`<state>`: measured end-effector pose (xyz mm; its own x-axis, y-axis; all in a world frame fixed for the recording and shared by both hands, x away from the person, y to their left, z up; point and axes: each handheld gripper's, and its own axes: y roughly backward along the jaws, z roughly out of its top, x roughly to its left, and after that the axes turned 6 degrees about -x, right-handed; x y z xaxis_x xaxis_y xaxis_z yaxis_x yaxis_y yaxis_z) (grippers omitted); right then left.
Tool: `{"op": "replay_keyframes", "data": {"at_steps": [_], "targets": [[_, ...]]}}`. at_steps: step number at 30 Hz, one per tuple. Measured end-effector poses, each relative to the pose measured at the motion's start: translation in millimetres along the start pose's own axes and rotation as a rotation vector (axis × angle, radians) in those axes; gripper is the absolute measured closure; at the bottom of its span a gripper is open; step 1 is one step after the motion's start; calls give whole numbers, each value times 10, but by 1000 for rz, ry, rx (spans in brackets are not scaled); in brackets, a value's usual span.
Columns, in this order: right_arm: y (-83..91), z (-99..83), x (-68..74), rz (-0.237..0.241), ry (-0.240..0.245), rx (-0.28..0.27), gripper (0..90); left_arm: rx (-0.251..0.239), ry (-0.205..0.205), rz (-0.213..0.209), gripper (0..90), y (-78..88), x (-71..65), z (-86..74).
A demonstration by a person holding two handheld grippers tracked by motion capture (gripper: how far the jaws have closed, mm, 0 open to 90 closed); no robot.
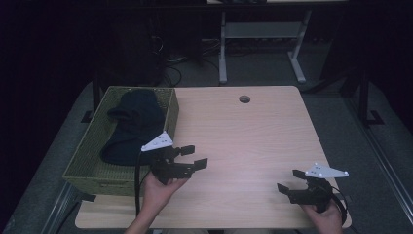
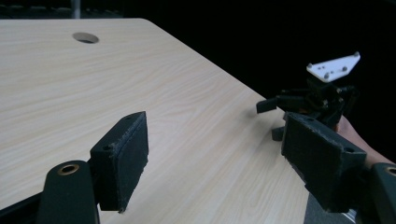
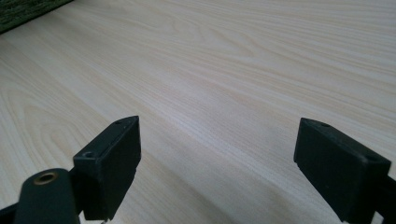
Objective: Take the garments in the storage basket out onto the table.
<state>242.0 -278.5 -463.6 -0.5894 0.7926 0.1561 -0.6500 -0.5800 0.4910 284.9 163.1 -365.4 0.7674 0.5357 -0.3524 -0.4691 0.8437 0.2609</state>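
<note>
A green woven basket point(image 1: 88, 161) stands on the left part of the light wooden table point(image 1: 243, 141), and a dark blue garment point(image 1: 132, 127) lies bundled inside it. My left gripper point(image 1: 194, 157) hovers just right of the basket, open, with nothing between its jaws. In the left gripper view its jaws point(image 2: 215, 158) stand wide apart over bare wood. My right gripper point(image 1: 290, 181) is near the table's front right corner, open and empty. Its pads point(image 3: 109, 163) frame bare tabletop in the right gripper view. The right gripper point(image 2: 275, 114) also appears far off in the left gripper view.
A round cable hole point(image 1: 244, 99) sits near the table's far edge. Beyond the table stand a white desk frame point(image 1: 263, 44) and cables on a dark floor. A corner of the basket point(image 3: 23, 11) shows top left in the right gripper view.
</note>
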Motion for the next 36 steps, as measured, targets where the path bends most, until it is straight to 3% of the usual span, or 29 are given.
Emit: {"op": "replay_keyframes", "data": {"at_steps": [6,11,18,21,29,36], "targets": [[-7,2,1,4,-8,5,145,-25,16,35,233,229,130,189],[-9,3,0,5,-2,3,145,-37,52,74,233,451,358,340],[-2,5,9,5,2,-2,145,-42,74,108,233,639,528,412],[-1,6,10,5,3,-3,145,-40,83,142,236,745,652,454],[-2,8,5,5,-2,-2,145,-31,106,196,236,873,903,547],[8,9,3,6,4,-6,145,-30,135,215,236,930,1086,578]]}}
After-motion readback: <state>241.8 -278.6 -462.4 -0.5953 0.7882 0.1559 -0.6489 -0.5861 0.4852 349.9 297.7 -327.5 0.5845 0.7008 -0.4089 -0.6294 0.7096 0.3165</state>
